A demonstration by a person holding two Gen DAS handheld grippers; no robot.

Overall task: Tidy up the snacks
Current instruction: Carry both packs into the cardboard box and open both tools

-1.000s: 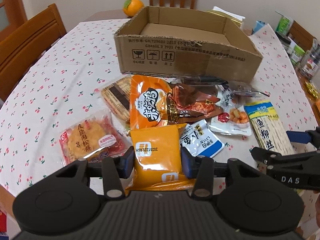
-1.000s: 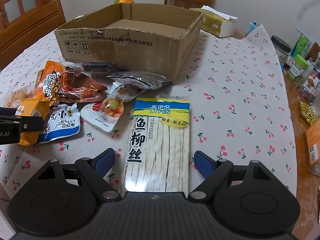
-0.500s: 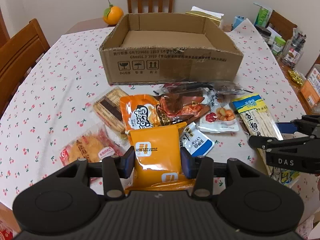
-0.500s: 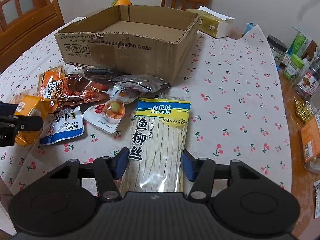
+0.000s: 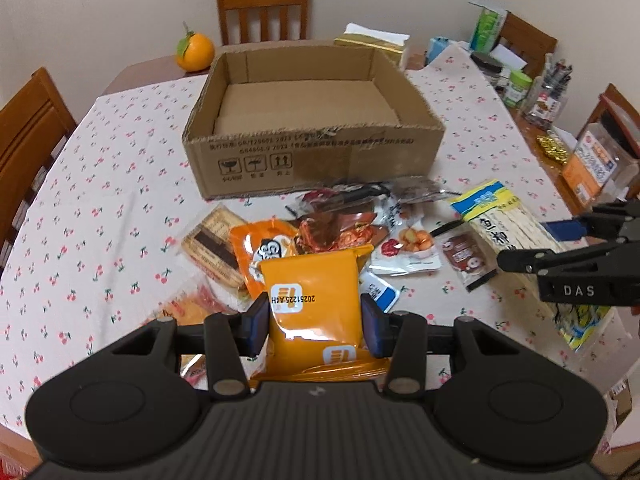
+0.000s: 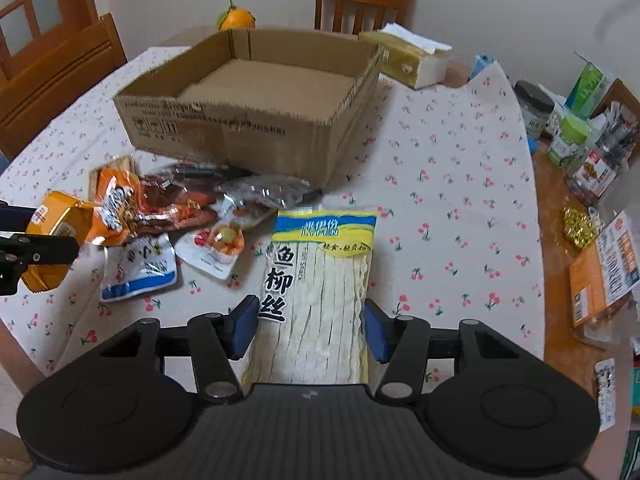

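My left gripper (image 5: 314,322) is shut on an orange snack pack (image 5: 312,280) and holds it above the table. My right gripper (image 6: 310,328) is shut on a long fish-strip pack (image 6: 320,272) with a yellow and blue header, its far end lifted off the cloth. An open cardboard box (image 5: 312,152) stands empty behind the pile, also seen in the right wrist view (image 6: 240,136). Between the box and the grippers lie an orange bag (image 5: 264,252), a red-brown pack (image 5: 336,236), a white pack (image 5: 408,244) and a small brown pack (image 5: 464,258).
A cherry-print cloth (image 5: 120,184) covers the table. An orange fruit (image 5: 195,51) and a tissue box (image 6: 408,60) sit behind the cardboard box. Jars and packets (image 6: 568,136) crowd the right edge. Wooden chairs (image 5: 264,4) stand around.
The right jaws closed on the fish-strip pack. Both grippers rose with their packs, and the small brown pack came into view beside the lifted fish-strip pack.
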